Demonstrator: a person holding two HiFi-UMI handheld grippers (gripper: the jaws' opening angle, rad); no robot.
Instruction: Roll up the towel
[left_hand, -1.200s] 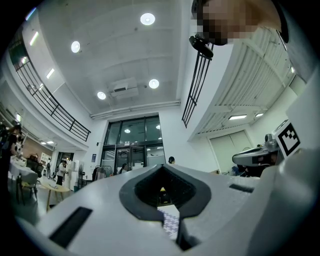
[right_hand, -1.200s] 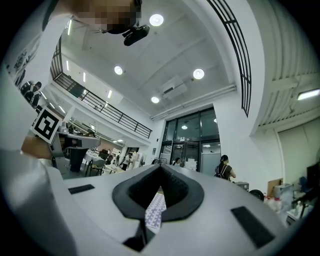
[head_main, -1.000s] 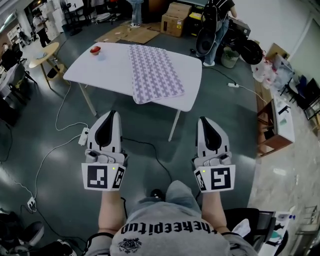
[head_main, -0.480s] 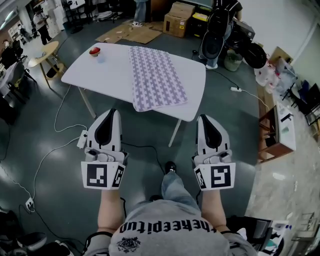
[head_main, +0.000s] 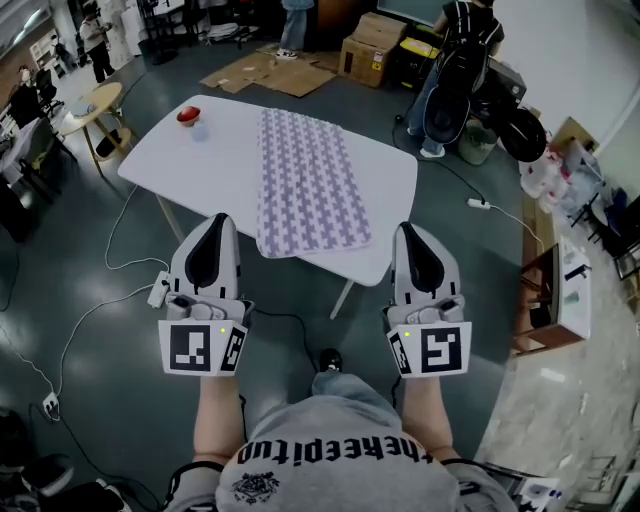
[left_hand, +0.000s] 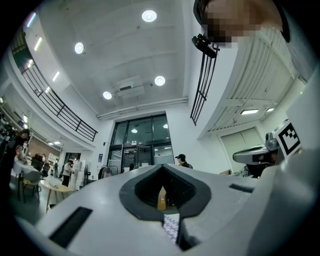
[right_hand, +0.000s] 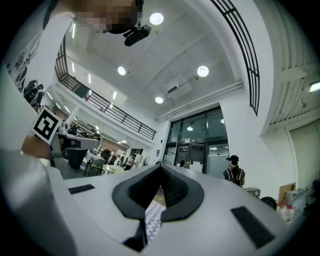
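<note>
Towel (head_main: 310, 185) spread flat and unrolled on the white table (head_main: 215, 160), both grippers clenched on nothing and apart from it.
It is a long strip of cloth in a small lilac-and-white check, smooth, with rounded corners, running from the table's far edge to the near edge, where its near end droops a little over the side; it lies right of the table's middle, well apart from a small red thing (head_main: 188, 116) at the far left corner. The left gripper (head_main: 217, 220) and right gripper (head_main: 407, 230) are held side by side on the near side of the table, each with its jaws pressed together and nothing between them. The towel's near end lies ahead of the gap between the two, touched by neither.
</note>
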